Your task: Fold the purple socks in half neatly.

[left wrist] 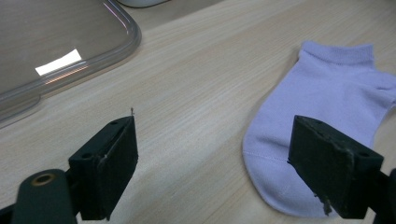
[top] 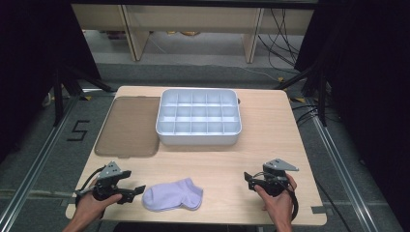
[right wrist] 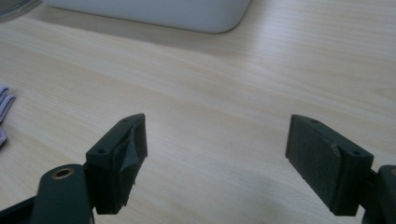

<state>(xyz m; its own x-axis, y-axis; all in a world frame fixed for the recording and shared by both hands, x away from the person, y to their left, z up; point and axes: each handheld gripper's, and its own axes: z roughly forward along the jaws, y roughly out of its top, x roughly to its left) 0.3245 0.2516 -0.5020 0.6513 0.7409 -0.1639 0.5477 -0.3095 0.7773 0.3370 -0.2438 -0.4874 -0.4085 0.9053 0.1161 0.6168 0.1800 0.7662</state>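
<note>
A pale lilac ankle sock [top: 173,195] lies flat near the table's front edge, between my two hands. My left gripper [top: 134,187] rests low just left of the sock, open, pointing toward it. In the left gripper view the sock [left wrist: 327,121] lies ahead at the right, its toe end partly behind the right jaw, with bare wood between the jaws of the left gripper [left wrist: 215,172]. My right gripper [top: 250,181] sits at the front right, open, pointing left. Nothing but bare tabletop lies between the wide-apart jaws of the right gripper [right wrist: 217,163].
A white divided organiser box [top: 198,117] with several compartments stands at the table's middle back. Its translucent brown lid [top: 129,126] lies flat to the box's left. In the right gripper view the box's wall [right wrist: 154,14] is far ahead, and the sock's edge [right wrist: 3,109] is at far left.
</note>
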